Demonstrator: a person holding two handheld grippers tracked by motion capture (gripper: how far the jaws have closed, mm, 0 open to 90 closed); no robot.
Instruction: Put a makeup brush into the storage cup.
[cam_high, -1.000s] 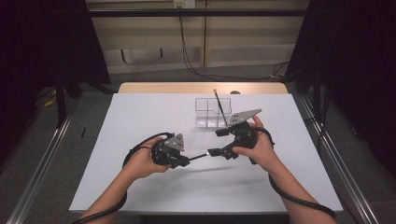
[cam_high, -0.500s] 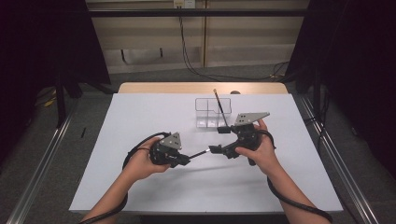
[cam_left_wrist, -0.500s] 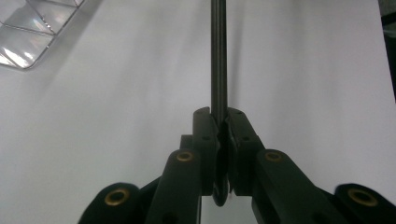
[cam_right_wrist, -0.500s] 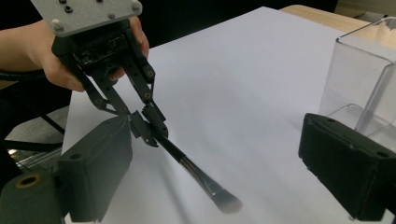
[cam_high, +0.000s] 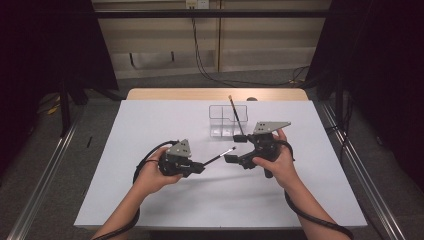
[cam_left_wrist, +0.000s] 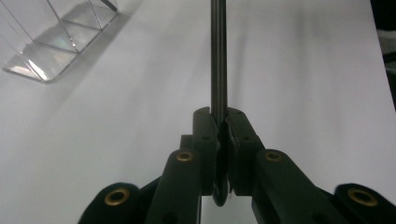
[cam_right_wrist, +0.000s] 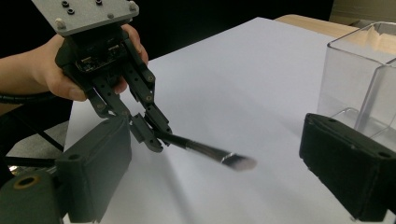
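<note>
The left gripper has its fingers clamped on the handle of a makeup brush, which it holds above the white worktop. The brush tip points toward the right gripper, whose fingers stand wide apart. Both are just in front of the clear organizer, where a second brush leans.

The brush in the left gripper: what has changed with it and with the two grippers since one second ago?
The right gripper has drawn slightly back from the brush, its jaws wide open. The left gripper stays shut on the brush, tip toward the right gripper. The clear organizer with its other brush has not moved.
</note>
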